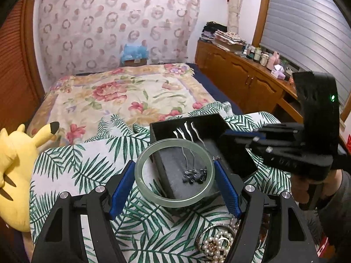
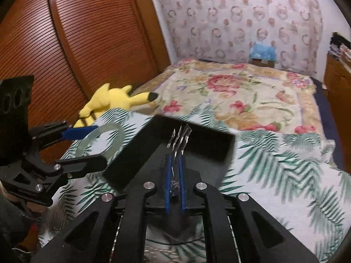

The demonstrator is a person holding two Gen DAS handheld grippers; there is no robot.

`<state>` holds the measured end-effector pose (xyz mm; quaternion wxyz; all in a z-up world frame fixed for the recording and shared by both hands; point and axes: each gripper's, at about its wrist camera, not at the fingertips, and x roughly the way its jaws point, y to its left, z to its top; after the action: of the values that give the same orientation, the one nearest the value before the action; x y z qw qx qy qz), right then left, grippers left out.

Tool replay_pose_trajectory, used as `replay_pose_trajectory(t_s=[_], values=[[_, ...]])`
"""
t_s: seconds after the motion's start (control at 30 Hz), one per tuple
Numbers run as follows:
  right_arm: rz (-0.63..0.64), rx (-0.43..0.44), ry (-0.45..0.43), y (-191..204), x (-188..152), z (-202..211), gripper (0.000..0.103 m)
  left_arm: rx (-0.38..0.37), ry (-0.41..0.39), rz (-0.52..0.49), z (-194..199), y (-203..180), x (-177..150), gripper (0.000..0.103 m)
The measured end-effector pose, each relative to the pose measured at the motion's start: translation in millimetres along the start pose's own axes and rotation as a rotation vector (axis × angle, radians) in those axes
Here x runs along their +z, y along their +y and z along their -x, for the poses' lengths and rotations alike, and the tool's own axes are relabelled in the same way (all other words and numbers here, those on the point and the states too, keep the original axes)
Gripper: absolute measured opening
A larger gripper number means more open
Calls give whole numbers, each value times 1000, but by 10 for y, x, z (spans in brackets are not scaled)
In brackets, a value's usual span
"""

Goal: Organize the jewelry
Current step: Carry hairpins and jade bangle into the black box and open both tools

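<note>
My left gripper (image 1: 174, 173) is shut on a pale green jade bangle (image 1: 140, 175), holding it level over the near left corner of a black jewelry box (image 1: 188, 119). Silver necklaces with dark pendants (image 1: 194, 173) lie in the box, seen through the bangle. My right gripper (image 2: 174, 162) is nearly closed over the box (image 2: 210, 144), its blue fingers (image 2: 167, 175) pinching thin silver chains (image 2: 179, 138). The bangle also shows in the right wrist view (image 2: 96, 135), held by the left gripper's fingers (image 2: 81, 131). The right gripper shows in the left wrist view (image 1: 241, 138) at the box's right side.
A pile of pearl and gold jewelry (image 1: 217, 243) lies on the palm-leaf cloth (image 1: 87, 166) near my left gripper's right finger. A yellow plush toy (image 1: 17, 171) sits at the left. A floral bedspread (image 1: 131, 94) lies behind, a wooden cabinet (image 1: 241, 76) at the right.
</note>
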<state>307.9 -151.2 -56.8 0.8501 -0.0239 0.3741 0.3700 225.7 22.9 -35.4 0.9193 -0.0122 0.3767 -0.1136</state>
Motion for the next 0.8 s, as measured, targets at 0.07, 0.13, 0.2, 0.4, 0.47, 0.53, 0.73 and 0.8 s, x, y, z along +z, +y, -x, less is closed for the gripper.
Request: replay_pose_trajectory(t_s=[0.07,0.13,0.2,0.4,0.47,0.53,0.73,0.8], values=[[-7,-29,-19,-82,6,82,8,-2,1,-10,-39,-26,32,69],[-4,-47,-31,-133,-2,149,8,-4,9,-16,-95,-47,61,69],[-3,-63,-38,-165,-30,211,8,-3,16,-25,-147,-70,86,69],[-5,-113,-37,-227,-161,295,9,13,52,-78,-386,-187,129,69],[-8,-120,-38,-235,-197,327,9,15,60,-91,-452,-218,153,69],[-17,-125,-42,-255,-235,367,9,24,64,-103,-493,-247,166,69],[-43,-133,-58,-304,-289,451,16,33,83,-124,-598,-283,207,69],[-50,-133,-62,-318,-296,465,17,33,85,-122,-609,-290,211,69]])
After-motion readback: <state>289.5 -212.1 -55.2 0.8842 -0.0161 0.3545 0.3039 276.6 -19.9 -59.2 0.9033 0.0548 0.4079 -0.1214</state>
